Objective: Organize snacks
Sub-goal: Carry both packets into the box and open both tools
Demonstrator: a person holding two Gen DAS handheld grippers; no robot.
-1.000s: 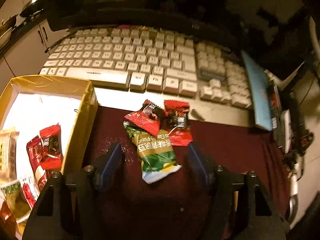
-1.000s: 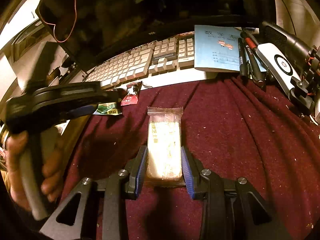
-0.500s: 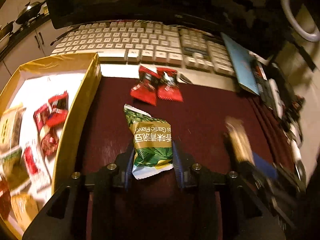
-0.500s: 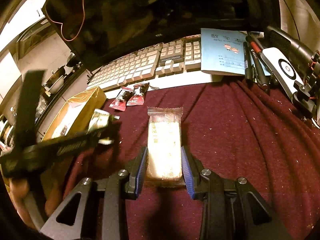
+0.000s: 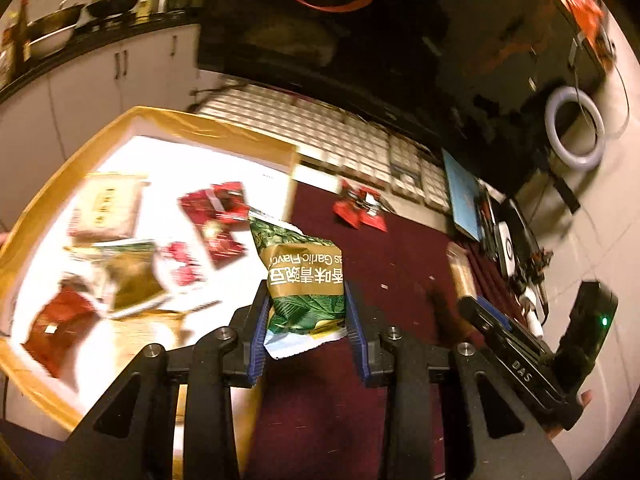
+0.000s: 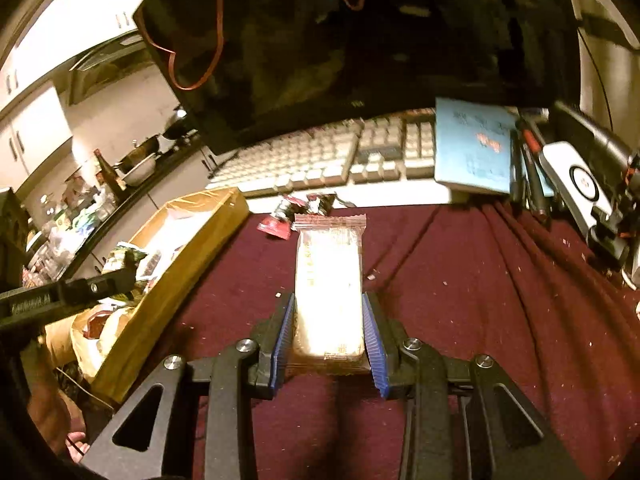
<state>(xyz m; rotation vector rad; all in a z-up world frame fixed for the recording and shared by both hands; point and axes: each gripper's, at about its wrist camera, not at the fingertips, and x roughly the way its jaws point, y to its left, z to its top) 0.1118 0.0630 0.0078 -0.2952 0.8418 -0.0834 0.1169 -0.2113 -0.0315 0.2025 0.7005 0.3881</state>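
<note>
My left gripper (image 5: 306,304) is shut on a green garlic-pea packet (image 5: 300,272) and holds it in the air over the right wall of the yellow cardboard box (image 5: 208,130). Several snack packets, red, green and tan, lie blurred inside the box. My right gripper (image 6: 329,316) is shut on a pale wafer packet (image 6: 328,272) in clear wrap, just above the maroon cloth (image 6: 480,300). Two small red packets (image 6: 280,220) lie on the cloth near the keyboard. In the right wrist view the green packet (image 6: 124,258) hangs above the box (image 6: 192,256).
A beige keyboard (image 6: 312,160) and a dark monitor (image 6: 360,40) stand behind the cloth. A blue booklet (image 6: 474,152), pens and a white device (image 6: 576,184) crowd the right side. A counter with pans (image 5: 80,12) runs behind the box.
My left gripper closed on the green packet, lifted it off the cloth and carried it left to the box. My right gripper kept its hold on the pale packet and barely moved.
</note>
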